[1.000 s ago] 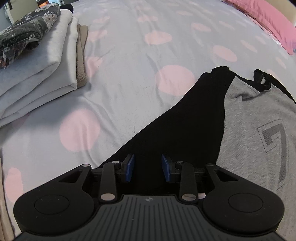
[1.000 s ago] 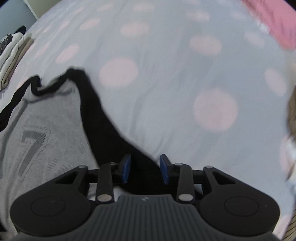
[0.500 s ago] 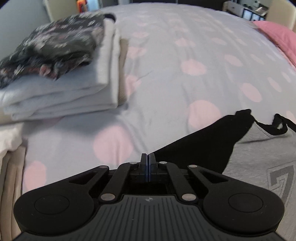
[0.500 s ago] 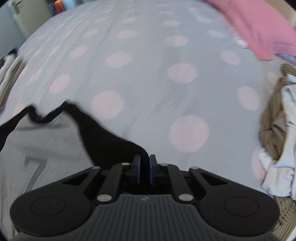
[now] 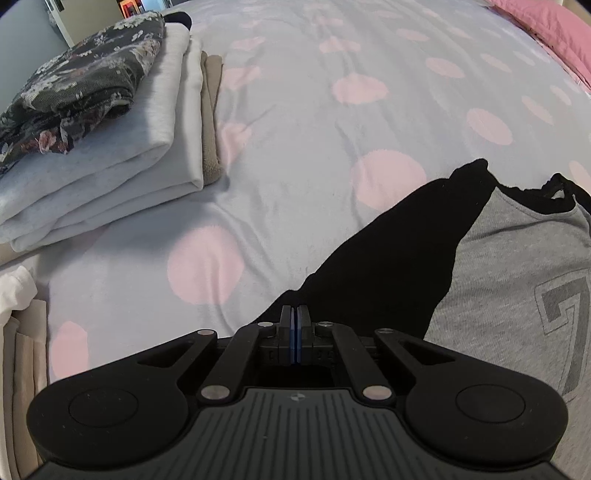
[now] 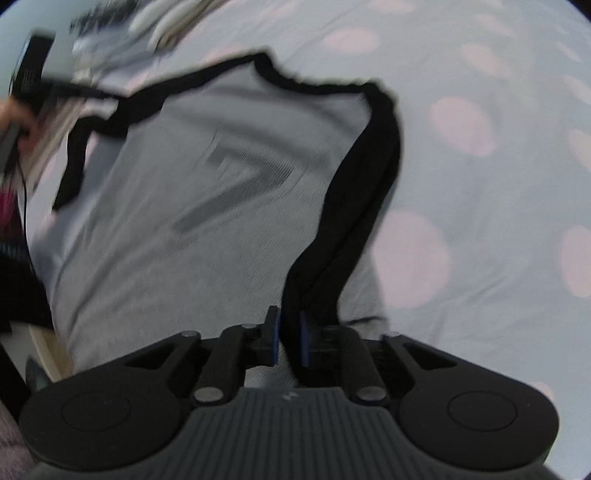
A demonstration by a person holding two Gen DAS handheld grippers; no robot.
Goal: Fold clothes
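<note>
A grey shirt (image 5: 517,277) with a "7" print, black sleeves and black collar lies flat on the spotted bed sheet (image 5: 295,129). My left gripper (image 5: 295,332) is shut on the end of its black sleeve (image 5: 388,251), low on the sheet. In the right wrist view the same shirt (image 6: 207,192) is blurred by motion. My right gripper (image 6: 289,338) holds the other black sleeve (image 6: 354,206), lifted in a band over the shirt's edge. Its jaws are beginning to open, with the fabric still pinched between the pads.
A stack of folded clothes (image 5: 92,166) topped by a dark floral garment (image 5: 74,81) sits at the left. More folded beige pieces (image 5: 22,369) lie at the near left edge. A pink pillow (image 5: 546,33) is far right. A blurred hand (image 6: 14,118) shows at the upper left.
Both jaws closed on the black sleeves. The left hand stayed nearly in place. The right hand rolled and swung its sleeve up and in toward the shirt's grey front.
</note>
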